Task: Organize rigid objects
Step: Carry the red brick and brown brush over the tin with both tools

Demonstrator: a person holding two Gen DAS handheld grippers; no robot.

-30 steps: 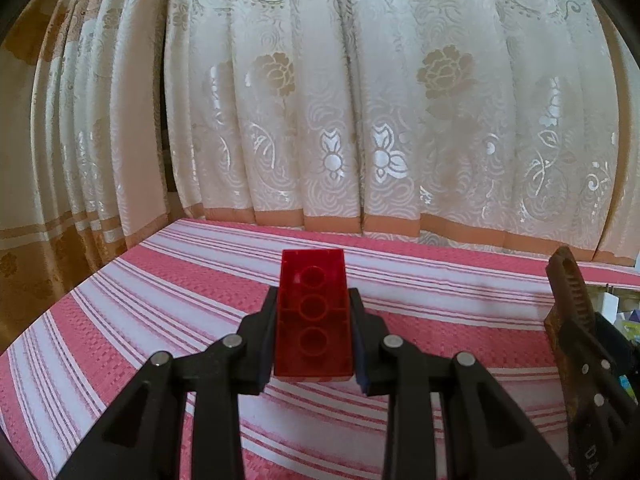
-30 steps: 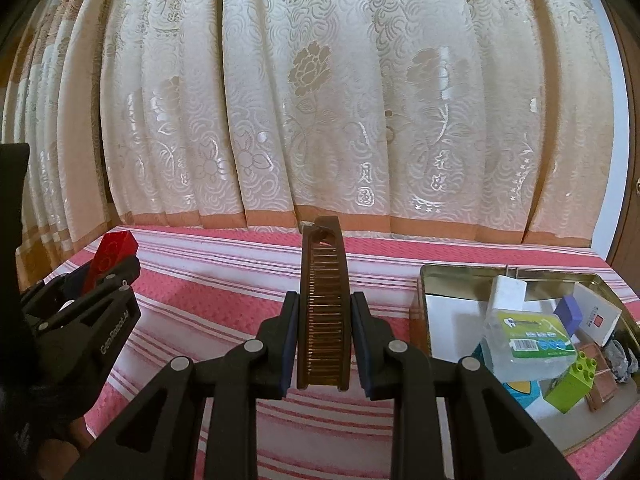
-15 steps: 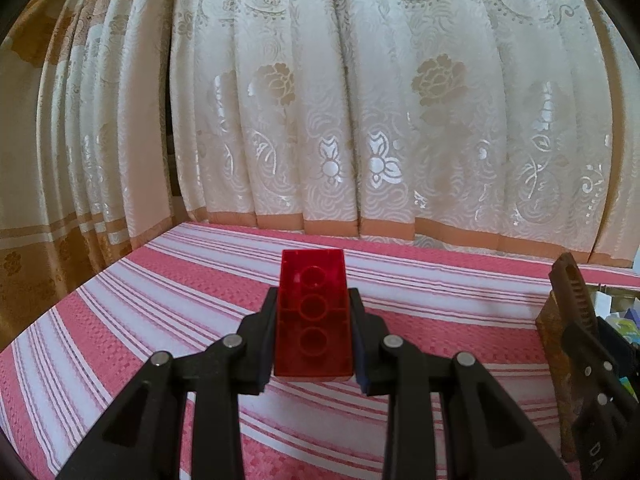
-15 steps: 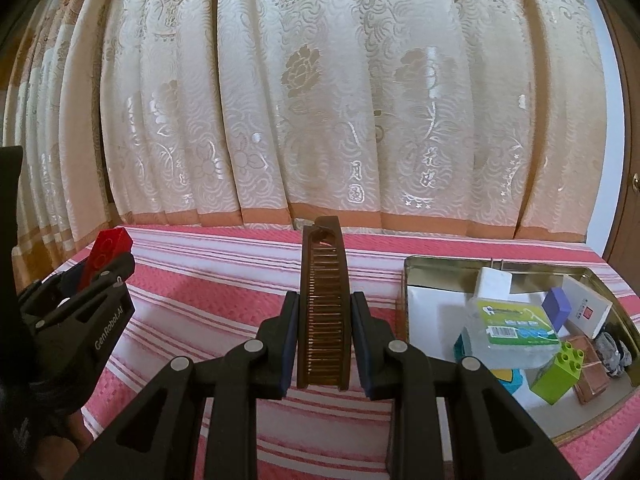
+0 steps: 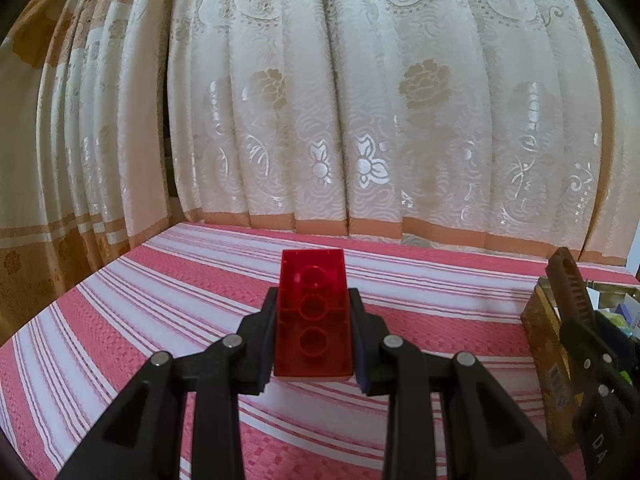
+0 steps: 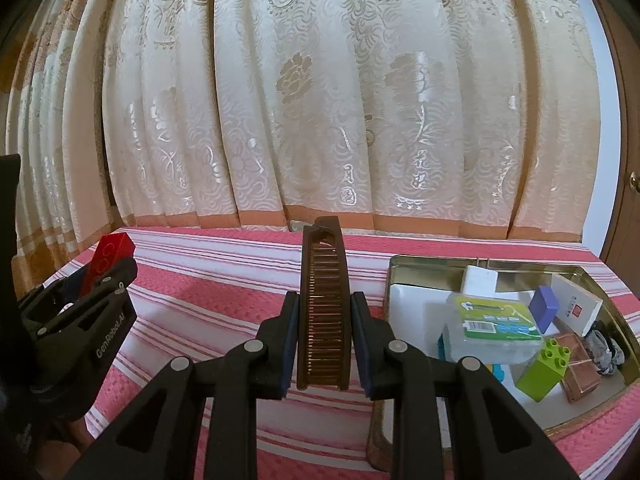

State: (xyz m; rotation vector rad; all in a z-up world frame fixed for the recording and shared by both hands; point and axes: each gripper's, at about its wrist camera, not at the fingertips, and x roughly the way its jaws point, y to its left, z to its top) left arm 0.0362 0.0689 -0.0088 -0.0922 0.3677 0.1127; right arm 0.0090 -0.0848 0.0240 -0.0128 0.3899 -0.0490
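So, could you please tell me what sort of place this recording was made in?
Probably a room in a home: long cream flowered curtains hang behind a surface covered in a pink striped cloth, and a metal tin holds small household odds and ends.

Your left gripper (image 5: 314, 334) and right gripper (image 6: 325, 334) are matte black plastic, each built from two angular arms with triangular cut-outs. Round silver pins sit at the joints. The fingers (image 6: 289, 340) carry dark blue pads inside. White "GenRobot.AI" lettering marks the left gripper's side.
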